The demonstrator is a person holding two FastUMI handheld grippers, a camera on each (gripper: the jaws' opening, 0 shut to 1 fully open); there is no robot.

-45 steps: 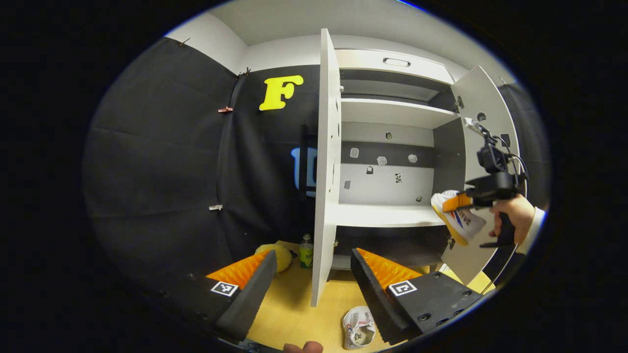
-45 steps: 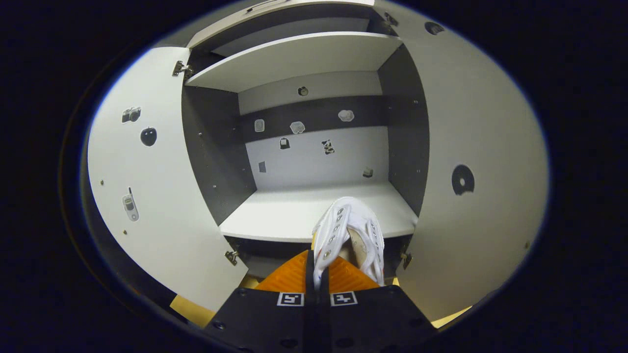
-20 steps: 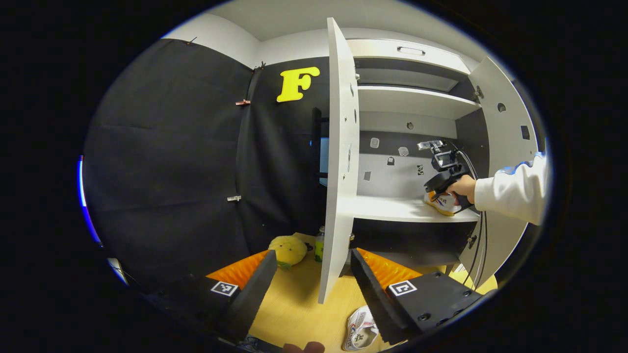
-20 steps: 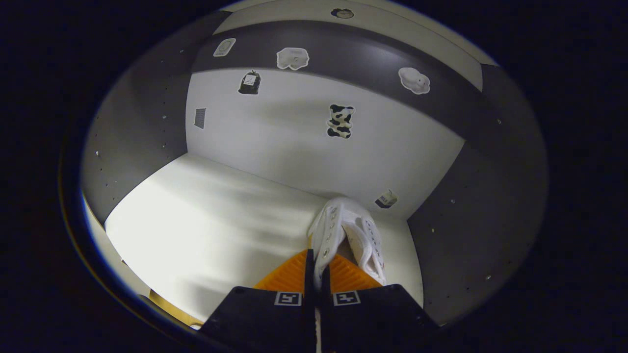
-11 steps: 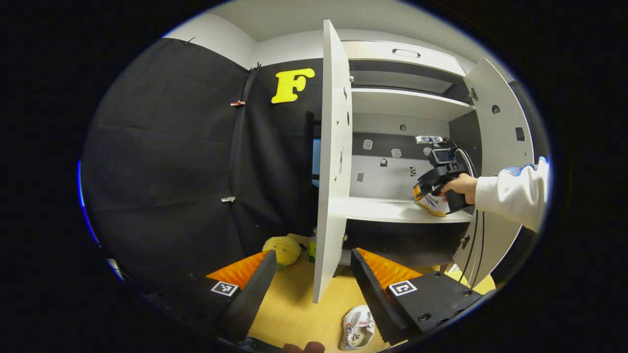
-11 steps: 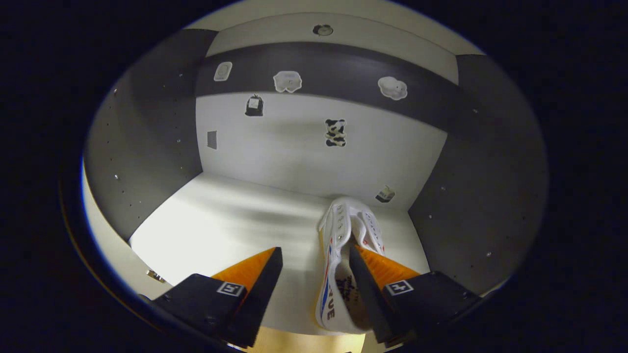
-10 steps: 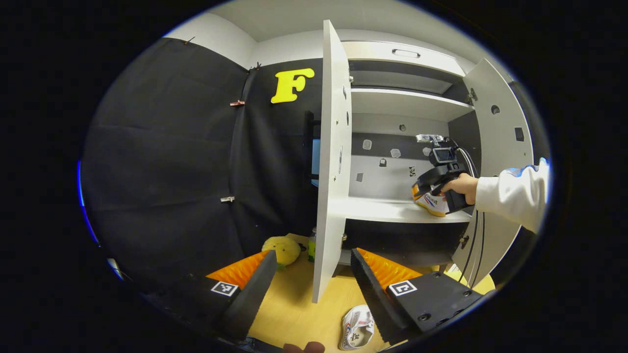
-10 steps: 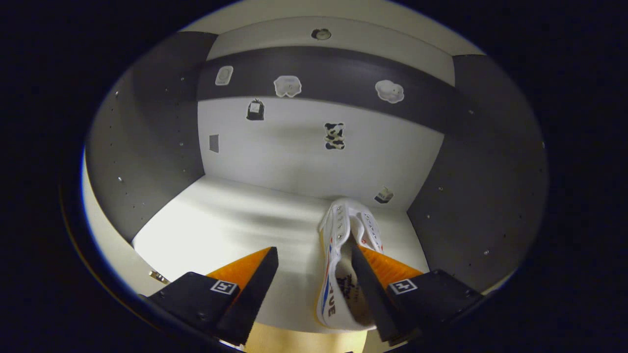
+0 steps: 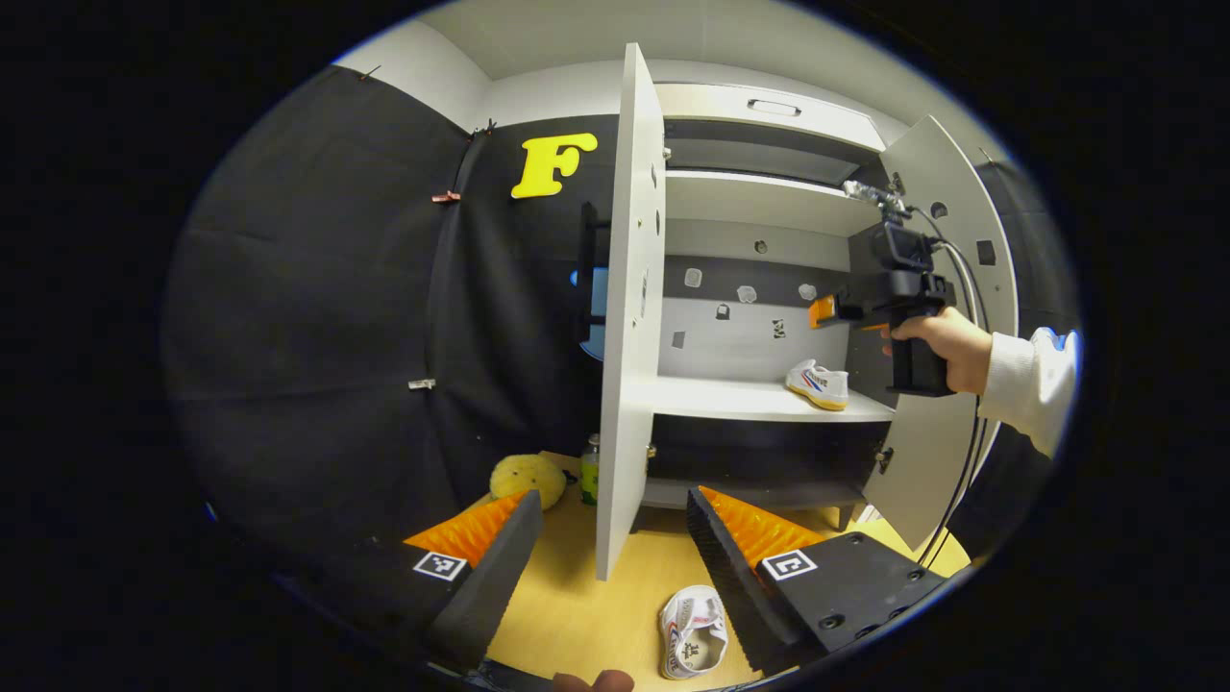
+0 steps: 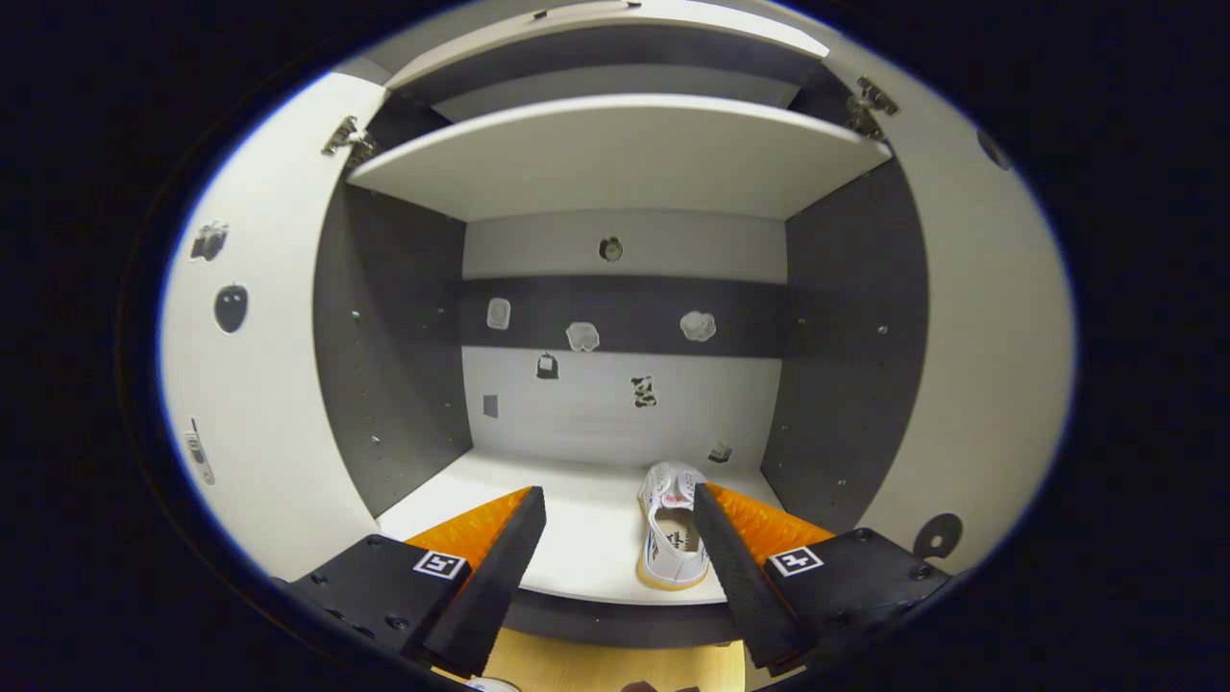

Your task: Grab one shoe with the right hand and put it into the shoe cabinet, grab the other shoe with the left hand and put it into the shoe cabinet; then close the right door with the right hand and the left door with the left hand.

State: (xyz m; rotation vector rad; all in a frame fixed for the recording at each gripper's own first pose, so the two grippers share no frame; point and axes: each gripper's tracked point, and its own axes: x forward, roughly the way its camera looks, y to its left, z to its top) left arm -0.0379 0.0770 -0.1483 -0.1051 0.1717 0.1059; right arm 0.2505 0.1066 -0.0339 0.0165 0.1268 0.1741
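Your right tongs (image 10: 615, 538) stand wide, holding nothing, out in front of the open shoe cabinet (image 10: 615, 163). In the right gripper view the first shoe (image 10: 673, 538) rests upright on the cabinet's middle shelf (image 10: 538, 519), toward the right end near the dark side wall, heel at the front edge and toe pointing to the back panel. From the left gripper view you can see that same shoe (image 9: 817, 384) on the shelf (image 9: 730, 399), with your right hand (image 9: 947, 336) holding its gripper above and to the right of it, apart from the shoe.

Your left tongs (image 9: 610, 548) are also spread wide and empty, low over the wooden floor (image 9: 596, 615). The second shoe (image 9: 694, 646) lies on that floor between the fingers, closer to the right one, in front of the cabinet. The left door (image 9: 625, 317) stands edge-on to you, the right door (image 9: 947, 250) swung open too. A yellow plush toy (image 9: 524, 476) and a small bottle (image 9: 588, 468) sit on the floor left of the left door.
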